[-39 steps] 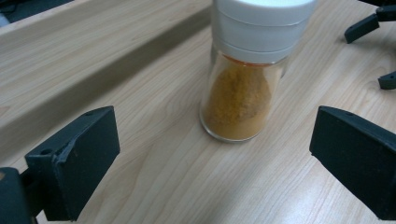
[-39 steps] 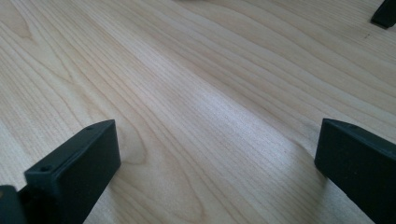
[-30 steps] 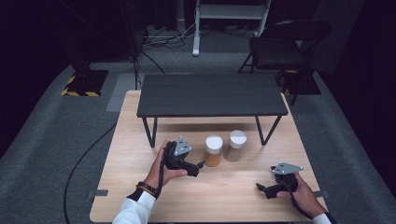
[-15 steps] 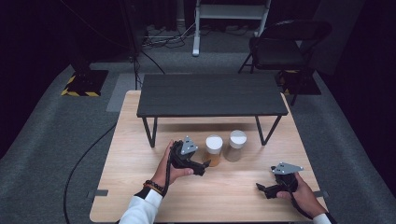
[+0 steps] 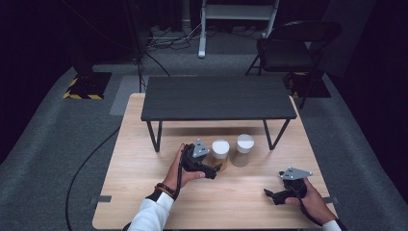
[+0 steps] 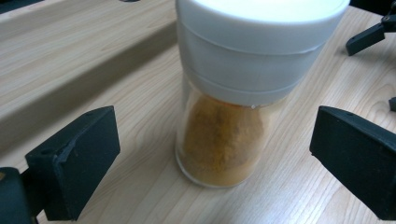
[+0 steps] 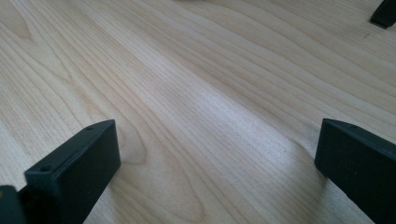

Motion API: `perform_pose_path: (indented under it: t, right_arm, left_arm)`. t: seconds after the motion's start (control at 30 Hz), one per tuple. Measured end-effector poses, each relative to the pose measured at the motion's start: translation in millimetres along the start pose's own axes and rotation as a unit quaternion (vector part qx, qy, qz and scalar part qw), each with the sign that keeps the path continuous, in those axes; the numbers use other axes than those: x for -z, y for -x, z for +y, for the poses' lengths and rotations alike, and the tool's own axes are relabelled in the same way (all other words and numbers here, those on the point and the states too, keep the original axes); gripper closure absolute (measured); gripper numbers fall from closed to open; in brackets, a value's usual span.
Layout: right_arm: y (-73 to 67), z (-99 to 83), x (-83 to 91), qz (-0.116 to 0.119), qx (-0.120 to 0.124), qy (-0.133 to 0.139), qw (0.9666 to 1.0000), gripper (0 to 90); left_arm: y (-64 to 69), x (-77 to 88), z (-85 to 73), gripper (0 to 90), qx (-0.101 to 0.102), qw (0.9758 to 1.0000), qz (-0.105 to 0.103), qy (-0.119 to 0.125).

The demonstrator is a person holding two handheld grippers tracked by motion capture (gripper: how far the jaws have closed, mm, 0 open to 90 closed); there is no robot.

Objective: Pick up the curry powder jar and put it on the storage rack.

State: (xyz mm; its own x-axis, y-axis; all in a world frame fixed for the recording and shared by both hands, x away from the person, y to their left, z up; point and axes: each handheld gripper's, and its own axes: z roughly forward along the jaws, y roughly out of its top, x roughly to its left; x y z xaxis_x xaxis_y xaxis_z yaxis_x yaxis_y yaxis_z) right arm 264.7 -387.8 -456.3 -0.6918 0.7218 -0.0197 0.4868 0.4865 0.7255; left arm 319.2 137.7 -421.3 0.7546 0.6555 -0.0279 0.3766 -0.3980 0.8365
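L gripper (image 6: 212,154) jaws wide apart round spice jar (image 6: 233,116), R gripper (image 7: 217,163) agape, low over table (image 7: 196,70)

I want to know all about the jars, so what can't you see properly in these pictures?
1. Orange spice jar: in the left gripper view the top edge cuts off its white lid.
2. Second jar: too small in the high view to tell its contents.
3. Left gripper: in the high view its jaw tips overlap the orange jar, so the gap is unclear.
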Motion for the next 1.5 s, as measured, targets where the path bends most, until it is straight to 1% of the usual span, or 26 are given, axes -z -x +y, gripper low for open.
perform_pose_path:
  t: [0.07, 0.13, 0.4, 0.67, 0.77, 0.83, 0.87, 0.9, 0.97, 1.0, 1.1, 1.13, 1.2, 1.33, 1.4, 1.43, 1.47, 1.5]
  right_arm:
    - [0.0, 0.0, 0.0, 0.000, 0.000, 0.000, 1.0000, 0.0]
    - [0.0, 0.0, 0.0, 0.000, 0.000, 0.000, 1.0000, 0.0]
    - [0.3, 0.1, -0.1, 0.000, 0.001, 0.000, 1.0000, 0.0]
    - [0.5, 0.1, -0.2, 0.001, 0.001, 0.000, 1.0000, 0.0]
    - [0.5, 0.1, -0.2, 0.001, 0.001, 0.000, 1.0000, 0.0]
    - [0.5, 0.1, -0.2, 0.001, 0.001, 0.000, 1.0000, 0.0]
    - [0.6, 0.1, -0.2, 0.001, 0.001, 0.000, 1.0000, 0.0]
    - [0.5, 0.1, -0.2, 0.001, 0.001, 0.000, 1.0000, 0.0]
    - [0.5, 0.1, -0.2, 0.001, 0.001, 0.000, 1.0000, 0.0]
    - [0.7, 0.2, -0.3, 0.002, 0.001, 0.000, 1.0000, 0.0]
    - [0.8, 0.2, -0.3, 0.002, 0.002, 0.000, 1.0000, 0.0]
    - [0.8, 0.2, -0.3, 0.002, 0.001, 0.000, 1.0000, 0.0]
    - [0.8, 0.3, -0.3, 0.002, 0.002, 0.000, 1.0000, 0.0]
    - [0.9, 0.3, -0.4, 0.002, 0.002, 0.000, 1.0000, 0.0]
    - [0.9, 0.3, -0.4, 0.002, 0.002, 0.000, 1.0000, 0.0]
    - [0.9, 0.3, -0.4, 0.002, 0.002, 0.000, 1.0000, 0.0]
    - [0.8, 0.3, -0.4, 0.002, 0.002, 0.000, 1.0000, 0.0]
    - [0.9, 0.3, -0.4, 0.002, 0.002, 0.000, 1.0000, 0.0]
  left_arm:
    - [-1.3, -2.9, 0.3, 1.6, 0.004, 1.0000, -0.005, 0.000]
    - [-1.4, -5.3, 0.5, 1.8, 0.005, 1.0000, -0.005, 0.001]
    - [-3.0, -17.0, 4.4, 1.9, 0.001, 1.0000, -0.009, -0.001]
    - [-3.8, -25.1, 5.4, 3.1, 0.003, 0.9999, -0.011, 0.008]
    - [-2.2, -28.0, 3.4, 3.8, 0.003, 0.9999, -0.009, 0.014]
    - [-2.9, -29.3, 1.3, 4.7, 0.004, 0.9997, -0.013, 0.020]
    - [-3.1, -29.4, -0.5, 5.1, 0.001, 0.9996, -0.014, 0.027]
    - [-3.8, -29.5, -2.9, 6.1, 0.004, 0.9992, -0.016, 0.035]
    - [-3.5, -29.5, -5.0, 6.3, 0.005, 0.9989, -0.014, 0.045]
    - [-3.3, -29.6, -6.7, 8.6, 0.005, 0.9985, -0.013, 0.053]
    - [-4.9, -30.3, -10.2, 9.7, 0.009, 0.9975, -0.014, 0.068]
    - [-5.7, -31.0, -10.9, 11.6, 0.008, 0.9973, -0.017, 0.071]
    - [-6.1, -33.1, -11.4, 12.4, 0.002, 0.9971, -0.020, 0.073]
    - [-6.0, -36.7, -15.4, 20.6, -0.001, 0.9962, -0.021, 0.085]
    - [-8.3, -38.5, -16.5, 25.5, 0.001, 0.9958, -0.029, 0.086]
    - [-9.6, -38.9, -16.6, 25.5, -0.001, 0.9958, -0.032, 0.086]
    - [-11.0, -38.8, -16.2, 28.5, -0.007, 0.9956, -0.037, 0.086]
    - [-10.2, -38.7, -15.9, 31.4, -0.012, 0.9954, -0.037, 0.087]
